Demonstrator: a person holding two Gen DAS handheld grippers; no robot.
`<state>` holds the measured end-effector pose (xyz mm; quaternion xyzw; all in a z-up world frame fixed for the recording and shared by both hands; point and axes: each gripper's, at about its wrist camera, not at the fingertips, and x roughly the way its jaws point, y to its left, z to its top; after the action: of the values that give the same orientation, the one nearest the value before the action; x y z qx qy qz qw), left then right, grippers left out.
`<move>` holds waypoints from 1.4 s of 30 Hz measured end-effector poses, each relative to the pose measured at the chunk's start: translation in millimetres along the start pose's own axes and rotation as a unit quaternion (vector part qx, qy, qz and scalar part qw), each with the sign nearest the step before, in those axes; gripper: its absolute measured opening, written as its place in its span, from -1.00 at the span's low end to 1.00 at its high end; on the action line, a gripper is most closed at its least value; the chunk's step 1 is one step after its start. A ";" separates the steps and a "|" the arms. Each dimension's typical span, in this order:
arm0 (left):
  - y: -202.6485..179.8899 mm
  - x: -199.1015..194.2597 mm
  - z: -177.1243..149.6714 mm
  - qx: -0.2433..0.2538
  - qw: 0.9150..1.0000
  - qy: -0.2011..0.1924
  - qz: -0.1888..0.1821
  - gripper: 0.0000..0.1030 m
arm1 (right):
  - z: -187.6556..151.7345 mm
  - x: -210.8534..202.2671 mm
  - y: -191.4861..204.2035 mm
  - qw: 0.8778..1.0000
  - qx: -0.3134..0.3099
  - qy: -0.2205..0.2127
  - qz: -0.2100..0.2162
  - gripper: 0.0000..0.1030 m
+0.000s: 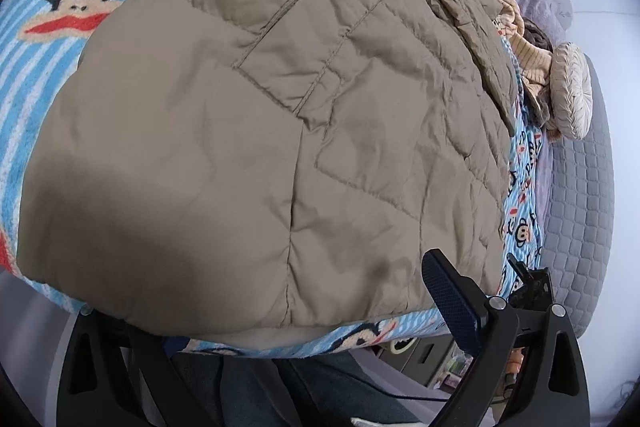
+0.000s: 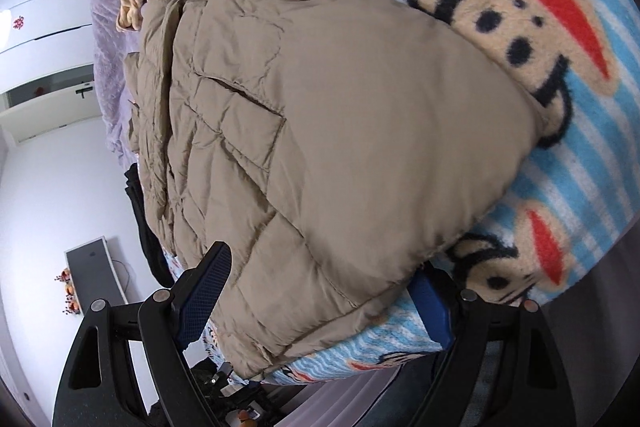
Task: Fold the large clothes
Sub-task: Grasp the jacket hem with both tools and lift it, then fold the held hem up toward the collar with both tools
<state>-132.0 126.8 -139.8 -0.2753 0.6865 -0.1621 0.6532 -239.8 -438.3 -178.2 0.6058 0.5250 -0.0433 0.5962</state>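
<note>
The tan quilted puffer jacket is lying on the blue-striped monkey-print fleece blanket, its hem at the near edge. The left gripper and right gripper are both straddling that hem with jaws wide, gripping nothing. Judged light, soft and slippery; pinch the hem corners. Only the left view is showing the round pleated cushion.

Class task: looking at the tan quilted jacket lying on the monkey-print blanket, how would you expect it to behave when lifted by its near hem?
The tan quilted jacket would probably sag and drape, not stay flat: it creases softly over the monkey-print blanket. Its puffy quilting suggests it is light for its bulk. The smooth shell may slip between open fingers.
</note>
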 end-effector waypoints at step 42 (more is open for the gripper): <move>-191.5 -67.9 262.6 0.132 0.955 -0.252 0.081 -0.70 | 143.9 17.1 319.8 0.933 -0.357 -0.035 -0.008 -0.80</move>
<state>158.5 50.5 1.8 -0.1621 0.4922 -0.1229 0.8463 70.3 -454.9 -14.3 0.3470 0.4894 0.1213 0.7908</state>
